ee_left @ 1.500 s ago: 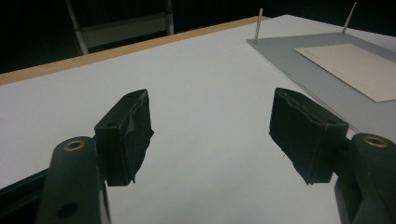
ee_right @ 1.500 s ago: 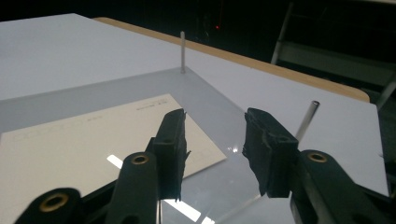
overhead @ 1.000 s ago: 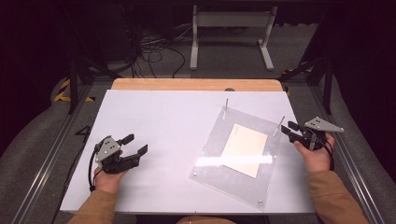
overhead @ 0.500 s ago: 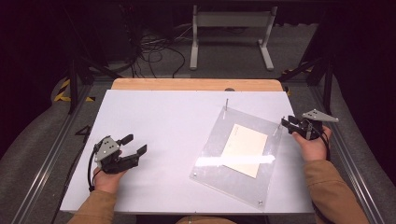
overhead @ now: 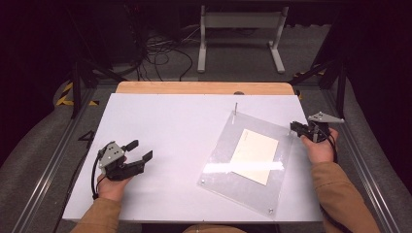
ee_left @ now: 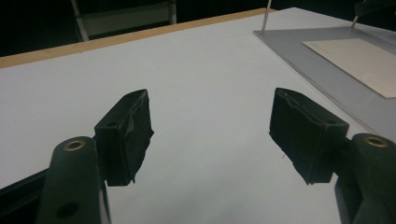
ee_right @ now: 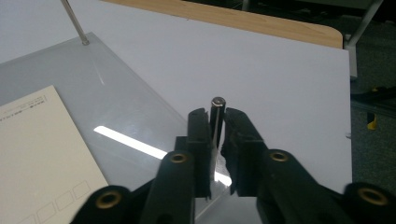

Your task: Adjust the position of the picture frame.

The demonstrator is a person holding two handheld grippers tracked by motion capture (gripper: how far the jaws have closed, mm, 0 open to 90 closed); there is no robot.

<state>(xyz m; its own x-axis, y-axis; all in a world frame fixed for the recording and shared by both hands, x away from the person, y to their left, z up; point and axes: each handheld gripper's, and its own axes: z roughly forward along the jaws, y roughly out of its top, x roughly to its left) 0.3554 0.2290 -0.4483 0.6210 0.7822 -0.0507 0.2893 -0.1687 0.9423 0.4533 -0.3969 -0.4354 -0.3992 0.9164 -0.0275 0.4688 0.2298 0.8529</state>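
A clear acrylic plate (overhead: 218, 162) lies on the right half of the white table, with a cream paper sheet (overhead: 255, 155) at its middle. Thin metal pins stand upright at its corners. My right gripper (overhead: 294, 127) is at the plate's right corner; its jaws have just been closing and are now shut on the corner pin (ee_right: 218, 101), seen between my right gripper's (ee_right: 216, 122) pads. The far pin (overhead: 235, 108) stands free. My left gripper (overhead: 140, 149) rests open on the table at the left, its jaws (ee_left: 210, 126) wide apart with nothing between them.
The white table top (overhead: 175, 126) ends in a wooden strip (overhead: 204, 88) at the far edge. A white metal stand (overhead: 240, 29) and cables (overhead: 160, 53) are on the floor beyond. Aluminium rails (overhead: 46, 174) run along both sides of the table.
My right gripper has moved left to the plate's right corner, sunk slightly and closed on the corner pin. The left gripper has stayed still.
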